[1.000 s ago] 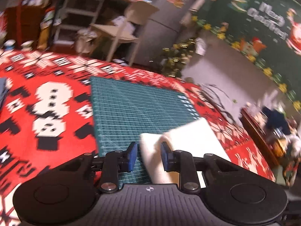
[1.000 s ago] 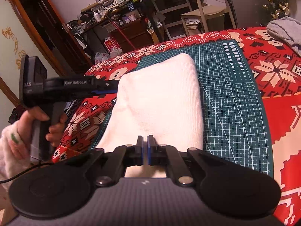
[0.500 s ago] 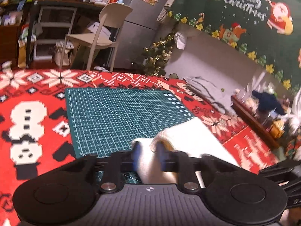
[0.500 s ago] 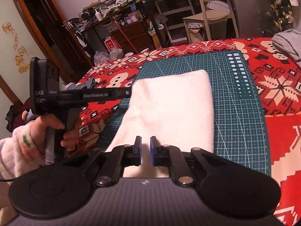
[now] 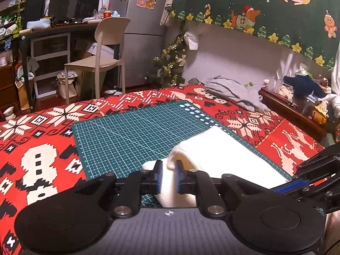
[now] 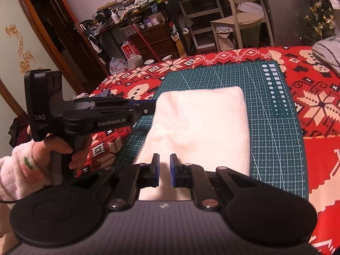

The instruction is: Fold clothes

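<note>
A white folded cloth (image 5: 223,148) lies flat on the green cutting mat (image 5: 131,131). My left gripper (image 5: 168,175) is at the cloth's left edge, where a small raised fold sits just ahead of its right pad. Its jaws are opening, with cloth lying in the gap and the pads not pressing on it. In the right wrist view the cloth (image 6: 201,123) is a neat rectangle, and my right gripper (image 6: 164,170) hovers over its near edge, jaws slightly parted with cloth showing beneath. The left gripper (image 6: 153,106) reaches the cloth from the left, held by a person's hand (image 6: 61,148).
The mat (image 6: 276,138) lies on a red patterned cover. A grey garment (image 5: 233,91) is heaped at the far right of the cover. A beige chair (image 5: 102,48) and a cluttered desk stand beyond. A low wooden table (image 5: 293,106) with clutter sits to the right.
The left wrist view has rolled level. The left jaws closed at the cloth's edge and have parted again. The right jaws parted slightly. The cloth has settled flat.
</note>
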The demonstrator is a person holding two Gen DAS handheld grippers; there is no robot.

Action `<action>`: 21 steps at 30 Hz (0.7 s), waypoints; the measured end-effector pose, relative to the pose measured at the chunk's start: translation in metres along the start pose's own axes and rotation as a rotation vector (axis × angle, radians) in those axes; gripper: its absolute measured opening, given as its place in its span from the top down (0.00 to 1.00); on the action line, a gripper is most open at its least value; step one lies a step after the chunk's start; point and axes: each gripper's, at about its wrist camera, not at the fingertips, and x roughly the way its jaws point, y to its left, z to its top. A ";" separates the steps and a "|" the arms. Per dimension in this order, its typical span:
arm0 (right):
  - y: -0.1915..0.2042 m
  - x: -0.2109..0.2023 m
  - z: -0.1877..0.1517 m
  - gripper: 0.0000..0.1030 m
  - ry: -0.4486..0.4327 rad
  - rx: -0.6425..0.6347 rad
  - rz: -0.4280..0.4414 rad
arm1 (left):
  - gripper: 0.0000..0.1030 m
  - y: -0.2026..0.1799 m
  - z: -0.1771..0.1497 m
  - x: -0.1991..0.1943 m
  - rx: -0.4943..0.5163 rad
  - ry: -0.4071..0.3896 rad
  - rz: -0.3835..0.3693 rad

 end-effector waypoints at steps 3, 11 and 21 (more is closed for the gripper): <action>-0.002 0.000 -0.001 0.89 0.002 0.012 0.005 | 0.65 0.001 0.002 0.006 0.012 -0.003 -0.009; -0.003 -0.002 0.000 0.89 -0.004 0.014 0.015 | 0.93 0.004 0.007 -0.003 -0.075 -0.089 -0.118; -0.008 0.015 -0.012 0.90 0.031 0.035 0.071 | 0.93 0.030 -0.014 -0.015 -0.251 -0.067 -0.065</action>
